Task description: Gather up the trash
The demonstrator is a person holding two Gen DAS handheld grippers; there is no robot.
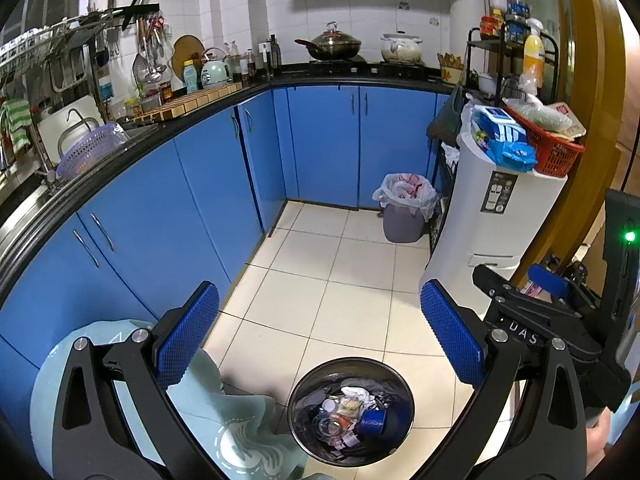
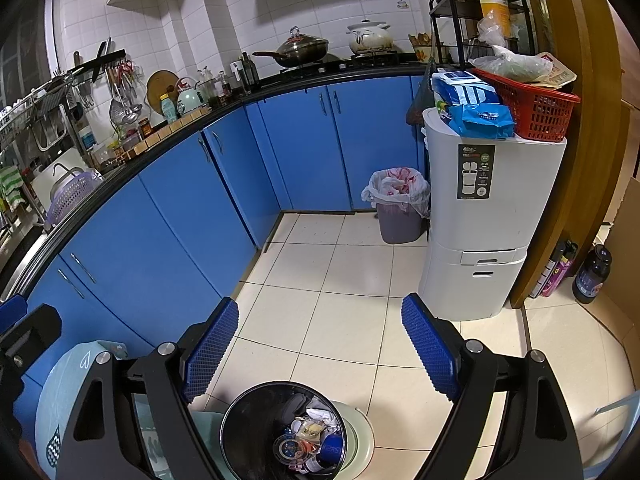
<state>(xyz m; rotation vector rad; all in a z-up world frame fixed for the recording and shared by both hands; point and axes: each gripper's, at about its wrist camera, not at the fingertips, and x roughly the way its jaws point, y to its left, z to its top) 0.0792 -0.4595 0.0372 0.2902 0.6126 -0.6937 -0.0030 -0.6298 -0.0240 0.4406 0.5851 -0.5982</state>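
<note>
While both tools hang above the floor with nothing between their pads, the task sits at its opening step, as I judge it: sighting the trash before any reach is made; the left gripper (image 1: 320, 334) stands wide and empty, and the right gripper (image 2: 320, 350) stands wide and empty too. The task's thing nearest is the small dark metal bin (image 1: 351, 410), just below and between the fingers in both views, resting on the pale tiled floor (image 1: 320, 264); it is open-topped and part filled with wrappers, a blue cup-like piece and white crumpled paper. Just beside it on the left lies a pale green cloth (image 1: 236, 420), which touches or overlaps the bin's edge; I cannot tell which. Well apart, against the blue cabinets (image 1: 192, 184) in the far corner, stands a grey bin with a white bag liner (image 1: 404, 208), next to a white tall container (image 1: 492, 216). The next move likely calls for lowering one tool to the metal bin's rim and closing on its thin wall squarely; a skewed grip could tip it and spill the contents.
</note>
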